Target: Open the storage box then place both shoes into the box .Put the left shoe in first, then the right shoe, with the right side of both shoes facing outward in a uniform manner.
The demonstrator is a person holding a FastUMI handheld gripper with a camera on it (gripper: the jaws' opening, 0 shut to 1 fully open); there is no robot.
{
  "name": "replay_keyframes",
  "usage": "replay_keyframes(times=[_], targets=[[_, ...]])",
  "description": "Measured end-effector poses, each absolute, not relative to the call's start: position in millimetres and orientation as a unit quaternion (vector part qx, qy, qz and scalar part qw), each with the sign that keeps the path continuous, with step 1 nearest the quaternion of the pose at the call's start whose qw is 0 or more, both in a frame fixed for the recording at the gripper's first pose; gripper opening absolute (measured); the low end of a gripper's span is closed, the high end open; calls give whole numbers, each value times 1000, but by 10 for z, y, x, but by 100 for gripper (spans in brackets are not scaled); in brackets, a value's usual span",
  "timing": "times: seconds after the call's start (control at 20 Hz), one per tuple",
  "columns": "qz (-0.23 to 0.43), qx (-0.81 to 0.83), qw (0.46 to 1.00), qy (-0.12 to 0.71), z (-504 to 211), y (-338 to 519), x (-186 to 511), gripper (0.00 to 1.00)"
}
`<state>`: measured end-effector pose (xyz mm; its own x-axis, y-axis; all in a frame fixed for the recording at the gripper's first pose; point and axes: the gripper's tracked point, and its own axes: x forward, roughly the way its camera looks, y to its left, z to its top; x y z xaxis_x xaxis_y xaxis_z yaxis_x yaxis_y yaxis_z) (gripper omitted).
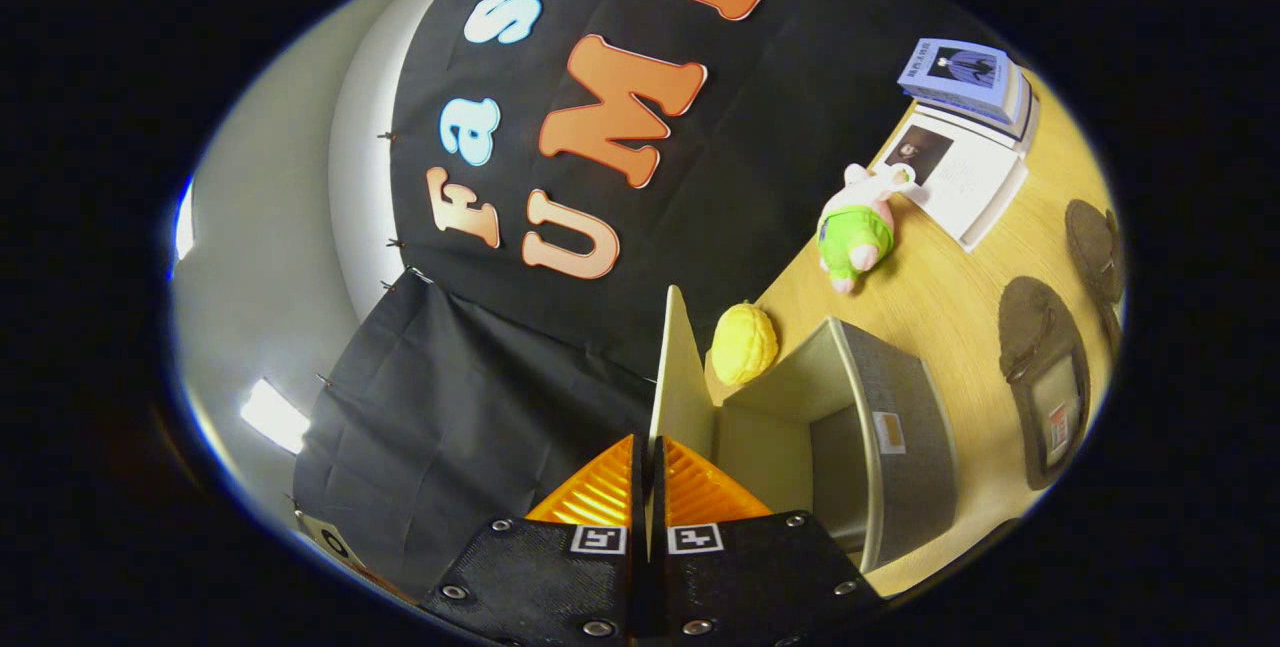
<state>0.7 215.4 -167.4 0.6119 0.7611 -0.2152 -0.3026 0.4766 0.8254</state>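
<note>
The opening step is judged to be in hand: the tool (648, 487) is seen closed on the thin edge of the storage box's lid (680, 377), both fingers pressed against the stiff, pale panel, which is raised roughly edge-on. The lid should be swung fully back along its hinge arc, without twisting the panel. The storage box (900, 447), a rigid rectangular bin with grey woven-fabric walls and a smooth pale lining, is shown open just ahead of the fingers on the wood-grained desk (950, 297). Two flat, dark shoes (1040, 377) lie beyond the box, apart from it.
</note>
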Motion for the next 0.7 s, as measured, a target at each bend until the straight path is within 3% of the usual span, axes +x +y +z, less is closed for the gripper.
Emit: replay_keyframes(times=[0.25,0.7], targets=[[336,334,837,273,-1421,2579,-6,2],[376,284,833,290,-1353,3538,-294,2]])
